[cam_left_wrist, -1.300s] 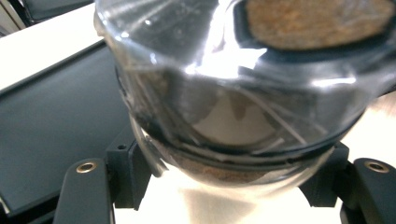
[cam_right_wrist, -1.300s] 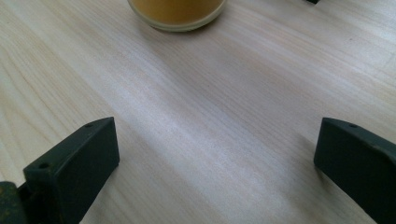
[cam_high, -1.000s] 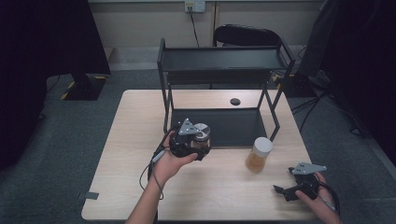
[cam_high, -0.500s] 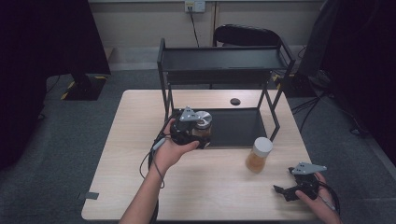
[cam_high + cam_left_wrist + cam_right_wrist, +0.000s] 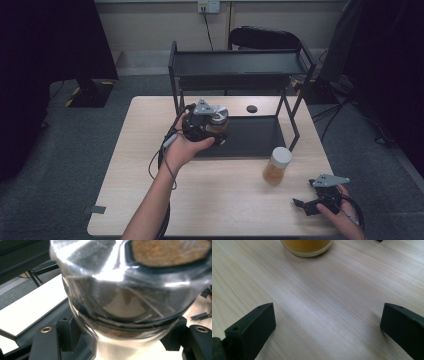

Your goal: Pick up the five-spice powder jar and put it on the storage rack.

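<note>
At the front left corner of the black two-tier rack [image 5: 240, 65], the left gripper [image 5: 216, 128] is clamped on a clear jar [image 5: 218, 120] with brown contents. The person's left hand [image 5: 182, 147] carries the gripper above the table [image 5: 140, 150], just in front of the rack's left post and over the near left edge of the rack's lower shelf [image 5: 255, 137]. In the left gripper view the jar [image 5: 130, 290] sits tight between the two black jaws, its glossy wall close to the lens, brown powder visible at its base and through its upper end. A cable trails from this gripper down past the forearm toward the table's near edge.

In front of the rack's right front leg, a second jar [image 5: 276, 166] with a white lid and amber contents stands upright on the bare wood, apart from the rack and from both grippers.

Further toward the table's near right corner from the rack, the right gripper [image 5: 306, 205] rests low at the tabletop in the person's right hand [image 5: 340, 212], a grey three-cornered plate on top. Its jaws stand wide apart with nothing between them; the right gripper view shows bare wood grain in the gap and the base of the amber jar [image 5: 306, 246] ahead, well clear of the jaw tips.

A small dark round object [image 5: 252, 108] lies on the table under the rack, behind its lower shelf.
</note>
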Demonstrator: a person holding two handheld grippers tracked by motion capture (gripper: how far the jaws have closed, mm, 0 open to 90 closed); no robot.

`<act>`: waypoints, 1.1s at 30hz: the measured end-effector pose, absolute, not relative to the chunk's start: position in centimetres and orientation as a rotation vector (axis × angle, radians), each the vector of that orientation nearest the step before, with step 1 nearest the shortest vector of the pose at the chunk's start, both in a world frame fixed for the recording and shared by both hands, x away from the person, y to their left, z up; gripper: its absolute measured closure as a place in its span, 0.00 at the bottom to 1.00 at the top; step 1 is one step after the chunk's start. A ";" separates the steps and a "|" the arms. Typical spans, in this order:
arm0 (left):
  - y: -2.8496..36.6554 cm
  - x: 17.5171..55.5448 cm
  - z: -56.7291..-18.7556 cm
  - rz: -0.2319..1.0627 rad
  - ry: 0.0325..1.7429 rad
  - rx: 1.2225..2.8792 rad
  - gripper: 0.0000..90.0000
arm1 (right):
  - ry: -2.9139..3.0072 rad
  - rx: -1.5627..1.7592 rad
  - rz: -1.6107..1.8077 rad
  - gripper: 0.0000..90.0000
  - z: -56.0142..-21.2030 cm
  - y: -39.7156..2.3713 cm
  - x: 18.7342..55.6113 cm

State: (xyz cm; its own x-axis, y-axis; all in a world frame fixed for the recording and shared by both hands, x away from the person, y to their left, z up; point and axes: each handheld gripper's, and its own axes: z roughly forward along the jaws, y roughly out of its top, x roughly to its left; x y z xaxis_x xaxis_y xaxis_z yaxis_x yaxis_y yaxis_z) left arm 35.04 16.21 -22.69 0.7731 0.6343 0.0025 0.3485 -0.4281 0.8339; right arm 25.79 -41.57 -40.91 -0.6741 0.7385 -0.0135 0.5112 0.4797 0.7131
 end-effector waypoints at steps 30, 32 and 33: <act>15.0 37.0 -17.5 0.423 0.743 2.047 0.35 | 2.410 1.056 1.004 0.00 -40.9 -41.6 25.8; 15.0 37.1 -16.9 0.421 0.747 2.044 0.35 | 2.410 1.056 1.004 0.00 -40.9 -41.6 25.8; 15.0 37.2 -16.7 0.422 0.746 2.044 0.35 | 2.410 1.056 1.004 0.00 -40.9 -41.6 25.8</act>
State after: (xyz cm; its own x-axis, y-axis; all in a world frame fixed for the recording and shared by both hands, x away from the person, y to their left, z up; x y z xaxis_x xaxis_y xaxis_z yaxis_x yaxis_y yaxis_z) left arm 37.17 15.02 -16.68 0.7603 0.6495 0.0125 0.3450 -0.4201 0.8394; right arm 25.78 -41.57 -40.93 -0.6737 0.7388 -0.0136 0.5108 0.4789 0.7140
